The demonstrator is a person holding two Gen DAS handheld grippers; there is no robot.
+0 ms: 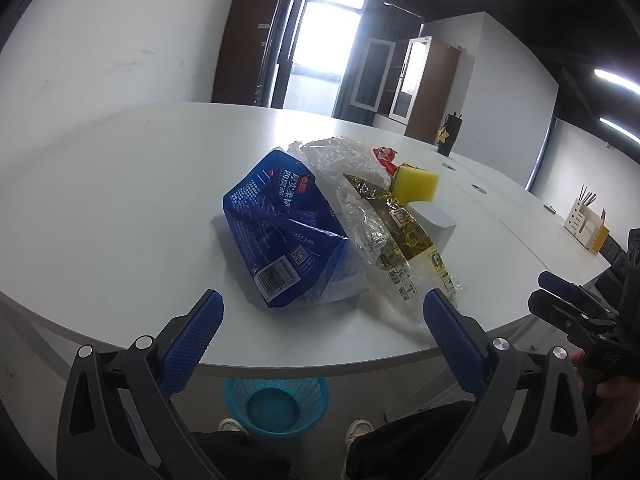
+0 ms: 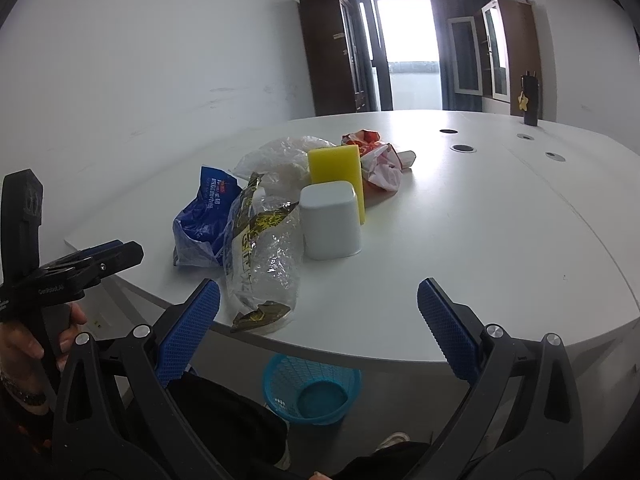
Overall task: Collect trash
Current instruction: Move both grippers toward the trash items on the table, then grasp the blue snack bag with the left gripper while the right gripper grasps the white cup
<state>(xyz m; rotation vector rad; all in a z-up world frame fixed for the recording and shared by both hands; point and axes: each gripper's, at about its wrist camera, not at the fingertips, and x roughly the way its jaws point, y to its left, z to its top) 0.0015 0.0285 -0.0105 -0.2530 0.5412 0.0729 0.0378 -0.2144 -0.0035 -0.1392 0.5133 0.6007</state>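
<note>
A pile of trash lies on the white table [image 1: 120, 208] near its front edge: a blue plastic wrapper [image 1: 276, 232] [image 2: 204, 216], a clear wrapper with gold print [image 1: 396, 240] [image 2: 260, 256], a crumpled clear bag [image 1: 340, 156] [image 2: 280, 156] and a red-and-white wrapper [image 1: 384, 158] [image 2: 380, 160]. A yellow sponge [image 1: 414, 182] [image 2: 338, 172] and a white cup turned upside down [image 1: 434, 222] [image 2: 330, 220] stand among them. My left gripper [image 1: 322, 334] is open and empty, just short of the blue wrapper. My right gripper [image 2: 318, 320] is open and empty at the table edge, right of the clear wrapper. A blue mesh bin [image 1: 276, 406] [image 2: 312, 388] stands on the floor under the table edge.
A black bottle with a yellow star [image 1: 450, 134] [image 2: 530, 100] stands far back on the table. A pen holder [image 1: 586, 224] sits at the far right. Round cable holes [image 2: 464, 148] dot the table. The person's legs and shoes [image 1: 358, 428] are beside the bin.
</note>
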